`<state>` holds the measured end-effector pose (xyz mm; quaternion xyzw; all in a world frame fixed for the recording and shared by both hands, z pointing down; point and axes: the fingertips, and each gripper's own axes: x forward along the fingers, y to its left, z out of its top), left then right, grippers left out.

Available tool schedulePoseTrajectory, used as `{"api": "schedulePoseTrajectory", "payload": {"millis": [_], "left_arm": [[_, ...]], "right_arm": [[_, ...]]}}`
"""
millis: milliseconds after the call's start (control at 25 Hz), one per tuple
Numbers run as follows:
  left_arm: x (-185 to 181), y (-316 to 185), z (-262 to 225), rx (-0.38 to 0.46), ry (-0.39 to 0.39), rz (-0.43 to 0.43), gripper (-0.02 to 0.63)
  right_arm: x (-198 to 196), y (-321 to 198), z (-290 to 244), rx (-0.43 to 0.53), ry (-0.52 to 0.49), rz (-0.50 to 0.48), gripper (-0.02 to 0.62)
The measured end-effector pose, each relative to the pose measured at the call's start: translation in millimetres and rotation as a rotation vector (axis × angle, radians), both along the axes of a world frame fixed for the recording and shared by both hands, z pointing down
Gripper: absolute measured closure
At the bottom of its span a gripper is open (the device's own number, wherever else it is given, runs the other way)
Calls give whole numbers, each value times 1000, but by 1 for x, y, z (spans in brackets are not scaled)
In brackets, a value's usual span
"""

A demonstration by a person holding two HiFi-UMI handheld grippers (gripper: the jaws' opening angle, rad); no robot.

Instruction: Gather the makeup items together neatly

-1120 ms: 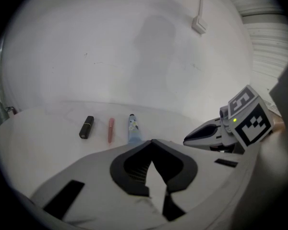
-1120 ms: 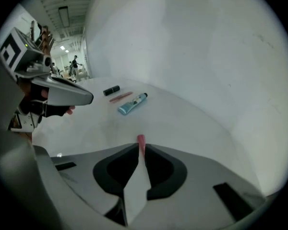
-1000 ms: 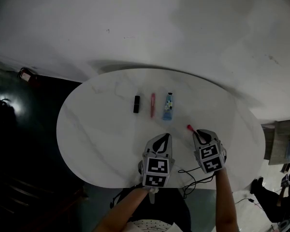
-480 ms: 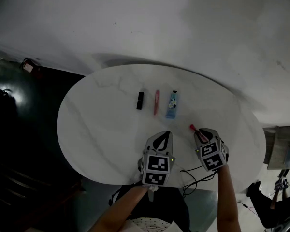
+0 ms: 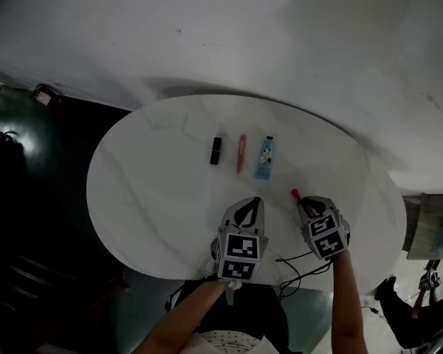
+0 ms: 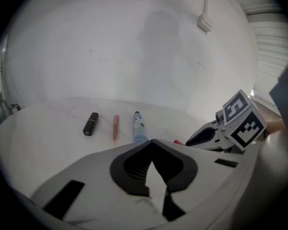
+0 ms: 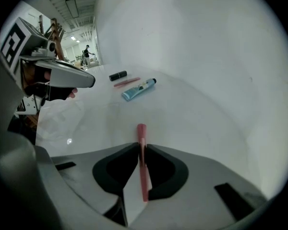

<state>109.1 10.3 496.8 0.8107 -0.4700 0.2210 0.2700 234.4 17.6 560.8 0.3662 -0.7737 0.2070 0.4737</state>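
In the head view, the right gripper point(image 5: 302, 200) covers nearly all of the red stick point(image 5: 294, 193). Only the tip pokes out ahead of the jaws, which are closing with the stick between them.

In the left gripper view, the left gripper point(image 6: 152, 141) hides the near end of the blue tube point(image 6: 138, 124), just ahead of its jaws. Only a sliver of the stick peeks out to the right of them. The tube's print is too small to read.

Far beyond the right jaws, a person point(image 7: 86, 51) is too small to make out.

Left of the left jaws, past the worktop point(image 5: 133, 198), a dark area point(image 5: 29, 227) is too dim to read.

The holder's forearms point(image 5: 345, 308) are cut off by the bottom edge.
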Motion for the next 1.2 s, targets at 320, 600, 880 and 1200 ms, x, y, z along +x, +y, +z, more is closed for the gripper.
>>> {"api": "schedulePoseTrajectory", "payload": {"millis": [320, 600, 880, 1200], "left_arm": [[-2, 0, 0, 2, 1, -6, 568], [-10, -2, -4, 14, 3, -24, 568], [-24, -6, -6, 20, 2, -54, 568], [-43, -17, -13, 40, 3, -107, 568]], "right_arm": [[0, 0, 0, 2, -6, 15, 525], [-11, -4, -10, 51, -49, 71, 526], [-28, -20, -18, 59, -160, 205, 528], [-42, -43, -25, 63, -254, 386, 526]]}}
